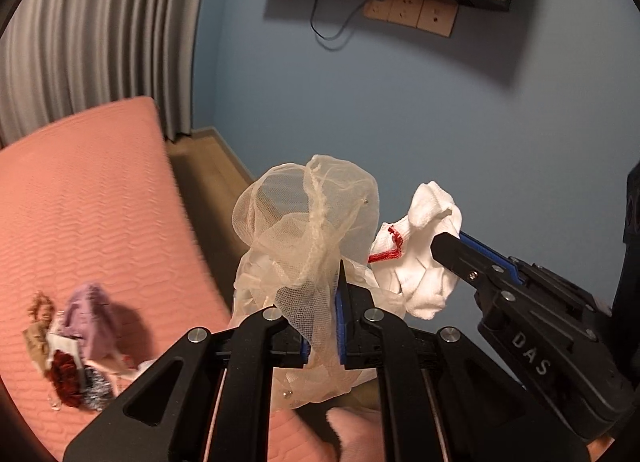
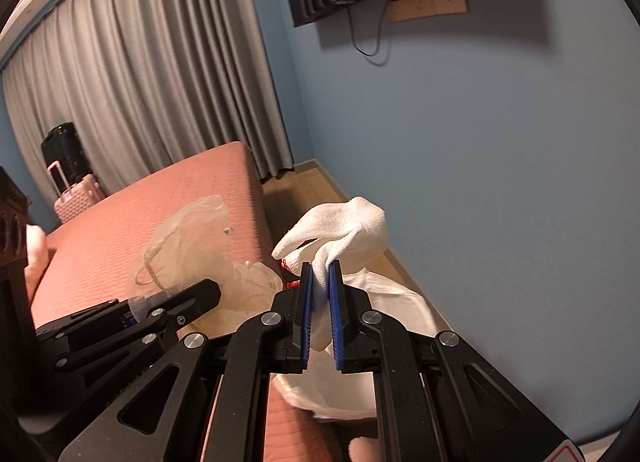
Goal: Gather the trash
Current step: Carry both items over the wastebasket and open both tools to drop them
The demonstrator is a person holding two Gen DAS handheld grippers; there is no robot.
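I have the cream mesh netting (image 1: 304, 222) clenched in my left gripper (image 1: 322, 294) at lower centre, the white sock (image 2: 340, 230) pinched in my right gripper (image 2: 320, 282), both above the pink mattress (image 1: 100, 202) edge.

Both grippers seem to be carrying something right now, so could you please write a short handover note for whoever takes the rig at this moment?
Left gripper: shut on the cream mesh cloth, held up beside the pink mattress.
Right gripper: shut on the white sock with red trim, held up next to the mesh cloth.
Below the grippers: a white plastic bag by the mattress edge; I cannot tell whether it is open.
Done: both items are picked up.
Left: neither is dropped off yet. A small pile of scraps remains on the mattress, likely next to collect.
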